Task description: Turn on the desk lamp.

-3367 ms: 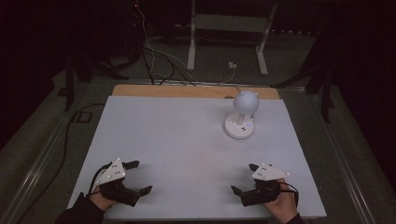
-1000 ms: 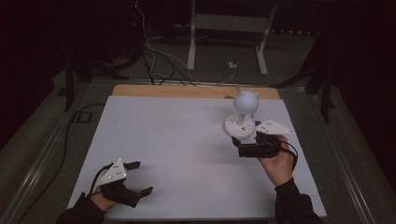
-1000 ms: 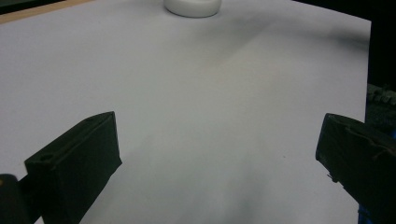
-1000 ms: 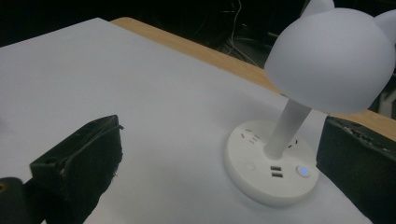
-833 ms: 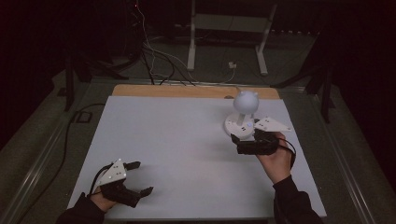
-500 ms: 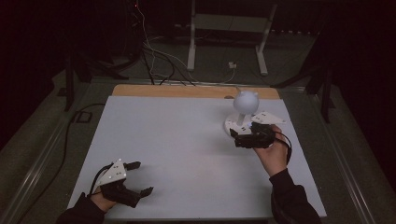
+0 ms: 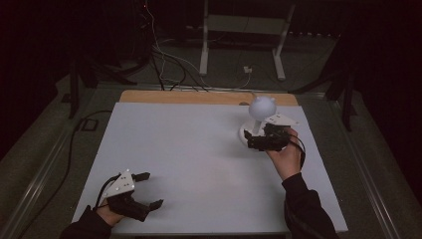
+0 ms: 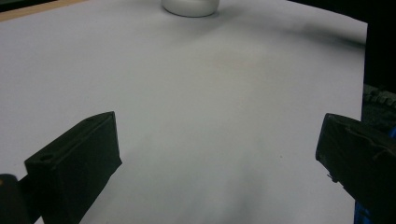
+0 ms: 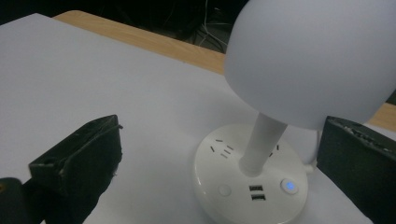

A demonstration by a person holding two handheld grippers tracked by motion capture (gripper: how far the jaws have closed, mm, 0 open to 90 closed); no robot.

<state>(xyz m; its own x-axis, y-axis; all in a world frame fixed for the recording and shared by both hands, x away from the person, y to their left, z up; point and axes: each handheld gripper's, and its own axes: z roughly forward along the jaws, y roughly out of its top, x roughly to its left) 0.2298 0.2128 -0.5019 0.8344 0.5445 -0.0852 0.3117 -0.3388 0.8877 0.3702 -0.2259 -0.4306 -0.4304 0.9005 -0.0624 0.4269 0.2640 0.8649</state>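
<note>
- The right tool [image 7: 253,143], held in a hand [image 7: 285,158] reaching forward, sits beside the white lamp [image 9: 275,116] at the desk's [image 7: 189,149] far right; its jaws stand wide, flanking the base.
- The left tool [image 7: 149,189] rests at the near left corner, jaws wide apart.
- No readable writing; the base carries sockets and a lit blue button [image 9: 289,185].

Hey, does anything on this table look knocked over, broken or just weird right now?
Nothing stands out. The lamp stands upright on its round base, shade intact, a small blue light glowing on the base. The right tool is open beside the lamp, the left tool open near the front edge of the table. No spill, no damage visible.
</note>
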